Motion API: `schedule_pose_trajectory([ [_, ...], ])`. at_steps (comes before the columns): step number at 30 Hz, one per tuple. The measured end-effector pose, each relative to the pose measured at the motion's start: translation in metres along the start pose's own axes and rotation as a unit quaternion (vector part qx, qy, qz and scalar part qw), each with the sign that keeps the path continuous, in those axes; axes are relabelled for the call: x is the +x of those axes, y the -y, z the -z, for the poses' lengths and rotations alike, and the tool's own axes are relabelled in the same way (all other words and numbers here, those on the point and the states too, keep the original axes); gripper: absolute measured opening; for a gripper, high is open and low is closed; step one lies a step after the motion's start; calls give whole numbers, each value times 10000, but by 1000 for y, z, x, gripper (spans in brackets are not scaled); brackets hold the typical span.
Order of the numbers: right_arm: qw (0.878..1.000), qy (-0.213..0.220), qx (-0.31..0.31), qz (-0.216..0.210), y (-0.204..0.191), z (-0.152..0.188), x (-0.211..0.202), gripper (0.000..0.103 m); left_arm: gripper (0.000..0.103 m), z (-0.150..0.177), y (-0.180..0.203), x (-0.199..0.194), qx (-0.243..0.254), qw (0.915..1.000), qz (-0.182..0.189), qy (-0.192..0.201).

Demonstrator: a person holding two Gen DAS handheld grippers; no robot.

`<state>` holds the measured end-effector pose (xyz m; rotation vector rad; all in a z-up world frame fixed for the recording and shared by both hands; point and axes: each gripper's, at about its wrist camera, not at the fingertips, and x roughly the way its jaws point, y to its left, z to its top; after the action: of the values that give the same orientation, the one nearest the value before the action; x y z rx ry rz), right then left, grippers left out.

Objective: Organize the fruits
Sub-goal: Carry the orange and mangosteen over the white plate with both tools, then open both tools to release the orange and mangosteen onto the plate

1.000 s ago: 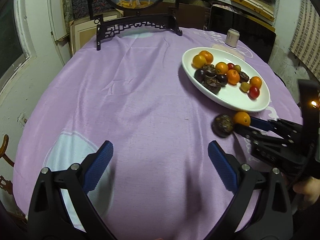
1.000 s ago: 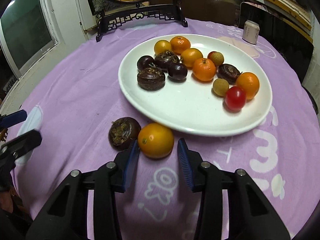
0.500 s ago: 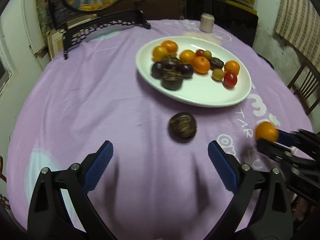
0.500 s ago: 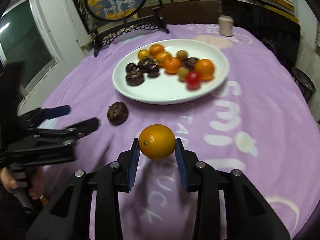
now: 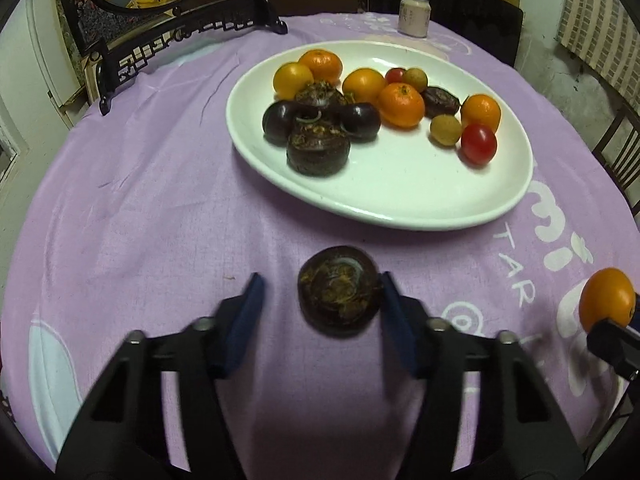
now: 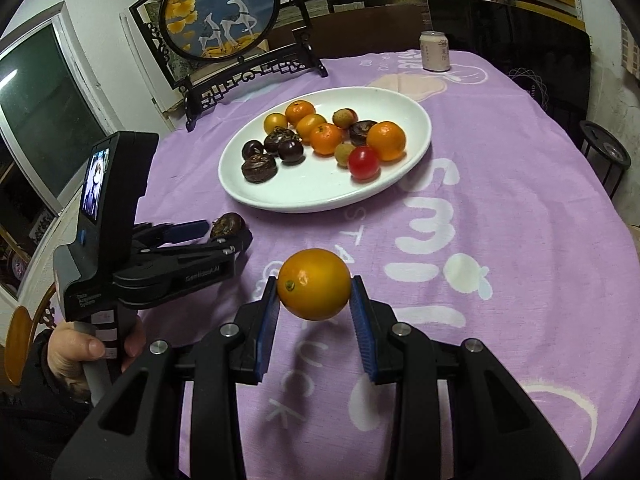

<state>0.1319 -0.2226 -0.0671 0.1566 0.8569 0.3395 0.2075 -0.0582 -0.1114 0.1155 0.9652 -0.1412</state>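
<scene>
Right gripper [image 6: 314, 312]: clamped on 1 orange [image 6: 314, 284], lifted above the cloth, near side of the plate
Left gripper [image 5: 320, 304]: jaws partly spread around 1 dark fruit [image 5: 339, 290] on the cloth; right finger touching it, left finger apart
Plate [image 5: 400, 200]: 1, white, oval
On plate: 5 orange fruits, 5 dark fruits, 2 red tomatoes, 2 tan round fruits
Cloth [image 5: 140, 200]: purple, white print
Can [image 5: 414, 15]: 1, beyond plate
Framed deer screen [image 6: 220, 12]: 1, behind plate
</scene>
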Motion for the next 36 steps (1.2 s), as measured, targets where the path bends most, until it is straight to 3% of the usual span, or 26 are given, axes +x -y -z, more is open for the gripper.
schedule_pose_trajectory([
  [5,10000,-3,56,-46,-1,0,1,36,40,3,-3,-4,-57,9999,141,-10],
  [10,10000,46,40,-52,-2,-2,-1,36,40,18,-10,-28,-241,9985,481,57],
  [17,10000,39,-11,-47,-4,-13,6,36,40,21,-19,-60,-310,9973,636,214],
  [23,9990,152,-418,28,-13,-58,17,36,41,-42,-22,-64,-131,9966,743,342],
  [29,9981,-52,-606,-17,-17,-104,65,36,41,-133,-16,-7,-300,9975,637,52],
  [36,9983,-356,-466,-24,-7,-110,100,36,41,-151,-10,40,-372,9966,673,-302],
])
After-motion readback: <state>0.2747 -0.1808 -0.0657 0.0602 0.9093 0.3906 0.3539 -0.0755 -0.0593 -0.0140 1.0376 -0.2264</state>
